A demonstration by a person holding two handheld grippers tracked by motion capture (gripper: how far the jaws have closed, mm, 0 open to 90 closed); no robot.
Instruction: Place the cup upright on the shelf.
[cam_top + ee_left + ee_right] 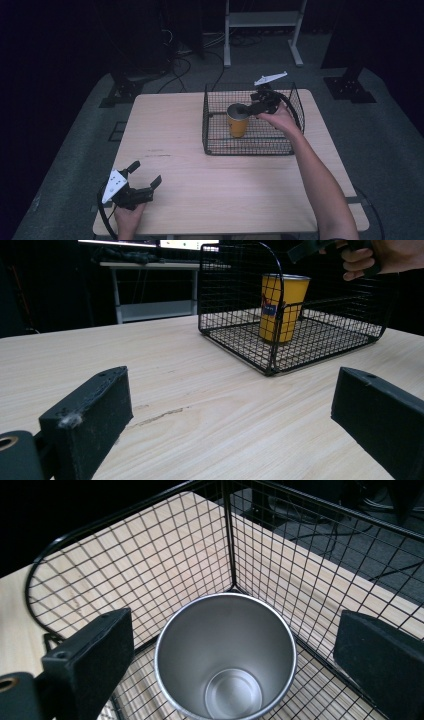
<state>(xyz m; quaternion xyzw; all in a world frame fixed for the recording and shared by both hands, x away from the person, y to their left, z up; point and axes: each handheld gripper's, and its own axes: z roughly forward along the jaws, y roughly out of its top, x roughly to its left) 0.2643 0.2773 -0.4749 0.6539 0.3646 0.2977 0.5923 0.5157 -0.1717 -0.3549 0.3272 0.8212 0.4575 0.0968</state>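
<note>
Right gripper view: right gripper (227, 655), jaws apart, directly above upright yellow cup (226, 656) at frame centre; left gripper (134, 186) also apart, far off.

Right gripper (248, 108) hovers over yellow cup (238, 121) in wire basket (214, 145).

cup (238, 121) upright in basket (215, 146), on table (200, 185)

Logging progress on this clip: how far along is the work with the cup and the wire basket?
Looks done: the yellow cup stands upright inside the wire basket. In hand: the right gripper hangs above its rim, jaws open, apart from it. Left: whether it grips or withdraws can't be told. The left gripper sits open near the table edge.
</note>
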